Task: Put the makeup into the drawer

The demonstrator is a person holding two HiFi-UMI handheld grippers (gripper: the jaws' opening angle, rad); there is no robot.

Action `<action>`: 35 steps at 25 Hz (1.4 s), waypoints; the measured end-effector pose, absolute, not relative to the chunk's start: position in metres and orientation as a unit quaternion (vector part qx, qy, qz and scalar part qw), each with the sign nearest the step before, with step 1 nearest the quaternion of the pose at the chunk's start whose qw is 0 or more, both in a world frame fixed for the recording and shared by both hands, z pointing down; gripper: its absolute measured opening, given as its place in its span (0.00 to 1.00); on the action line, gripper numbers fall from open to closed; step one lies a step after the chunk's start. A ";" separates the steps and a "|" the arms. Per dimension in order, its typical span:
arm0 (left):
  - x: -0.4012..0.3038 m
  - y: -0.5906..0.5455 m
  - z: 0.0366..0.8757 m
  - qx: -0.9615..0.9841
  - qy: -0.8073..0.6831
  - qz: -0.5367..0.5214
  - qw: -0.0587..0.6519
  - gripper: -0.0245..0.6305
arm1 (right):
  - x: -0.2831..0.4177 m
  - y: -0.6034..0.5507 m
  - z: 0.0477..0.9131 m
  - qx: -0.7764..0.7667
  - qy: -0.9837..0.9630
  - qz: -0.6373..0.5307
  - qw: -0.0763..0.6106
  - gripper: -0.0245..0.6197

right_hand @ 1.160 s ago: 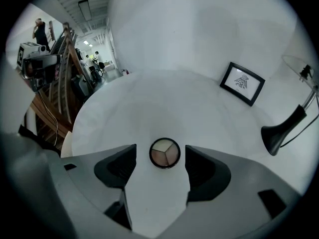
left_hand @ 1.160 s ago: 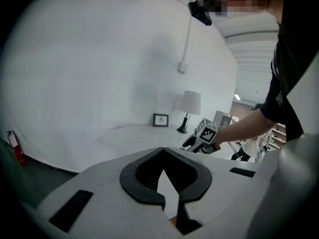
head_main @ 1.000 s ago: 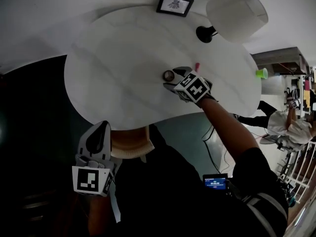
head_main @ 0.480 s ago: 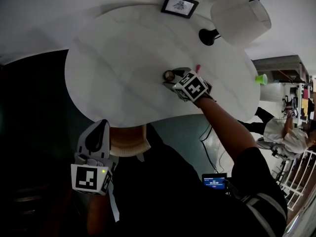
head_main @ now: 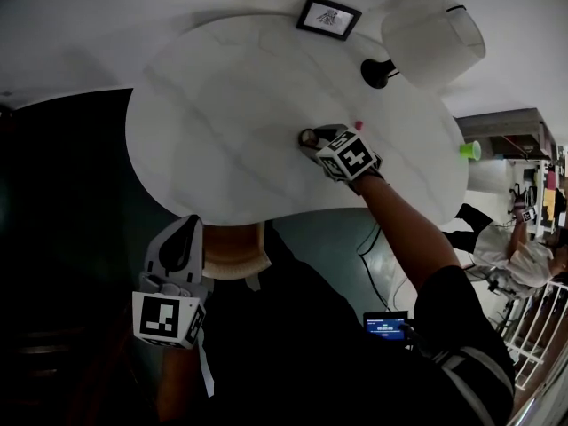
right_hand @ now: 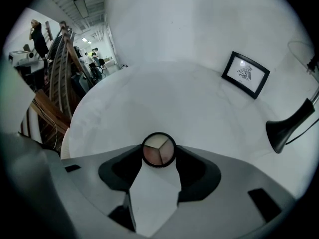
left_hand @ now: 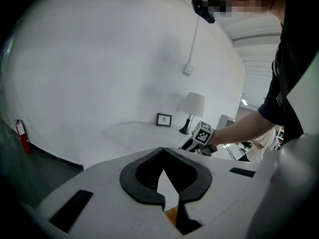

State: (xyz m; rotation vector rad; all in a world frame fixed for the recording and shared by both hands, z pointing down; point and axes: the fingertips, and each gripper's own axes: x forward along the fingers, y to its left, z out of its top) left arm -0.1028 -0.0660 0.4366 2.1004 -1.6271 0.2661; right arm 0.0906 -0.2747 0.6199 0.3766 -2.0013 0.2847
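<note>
Two grippers in play, and only one is doing anything. The right gripper (head_main: 312, 140) is tipped steeply down over the white marble table (head_main: 222, 122), roughly mid-table and a bit closer to the near edge than the far one. Its jaws have just been closing, and in the right gripper view they now sit on either side of the makeup compact (right_hand: 159, 150), a little round black-rimmed pan with three shades in it. Both pads look snug against the rim, so I'd call that a grasp on the compact. The compact itself lies flat on the tabletop.

Left gripper (left_hand: 162, 152) hangs off the table, just below the near edge, with its tips clenched together and nothing between them. Right beside it a tan wooden piece (head_main: 232, 257) sticks out from under that near edge; can't tell for sure what it is.

Other stuff: a small pink thing (head_main: 358, 124) sits on the table just past the right gripper, too tiny to make out. A black picture frame (head_main: 328, 17) stands at the far edge, and a lamp (head_main: 433, 35) with a white shade and a black base is by the far right edge. A green cup (head_main: 470, 151) shows off beyond the table's right edge.
</note>
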 end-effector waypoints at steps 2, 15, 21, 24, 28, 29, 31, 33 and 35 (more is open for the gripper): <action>-0.104 -0.063 0.435 0.764 -0.593 0.097 0.233 0.05 | 0.092 -0.273 0.618 0.161 -0.835 0.118 0.514 0.37; -0.114 -0.053 0.408 0.775 -0.590 0.089 0.208 0.05 | 0.075 -0.244 0.579 0.158 -0.850 0.099 0.492 0.37; -0.128 -0.039 0.398 0.774 -0.594 0.084 0.200 0.05 | 0.055 -0.215 0.555 0.141 -0.858 0.089 0.485 0.37; -0.136 -0.029 0.398 0.773 -0.597 0.082 0.198 0.05 | 0.041 -0.199 0.544 0.133 -0.865 0.083 0.477 0.37; -0.146 -0.015 0.400 0.771 -0.600 0.081 0.198 0.05 | 0.021 -0.170 0.531 0.116 -0.875 0.079 0.464 0.37; -0.149 -0.012 0.401 0.771 -0.600 0.082 0.198 0.05 | 0.016 -0.162 0.529 0.111 -0.877 0.078 0.460 0.37; -0.155 -0.004 0.402 0.769 -0.602 0.084 0.198 0.05 | 0.006 -0.148 0.526 0.102 -0.882 0.075 0.455 0.37; -0.161 0.003 0.405 0.769 -0.602 0.087 0.199 0.05 | -0.005 -0.132 0.524 0.092 -0.886 0.075 0.449 0.37; -0.166 0.008 0.406 0.769 -0.601 0.090 0.198 0.05 | -0.016 -0.115 0.521 0.080 -0.888 0.078 0.446 0.37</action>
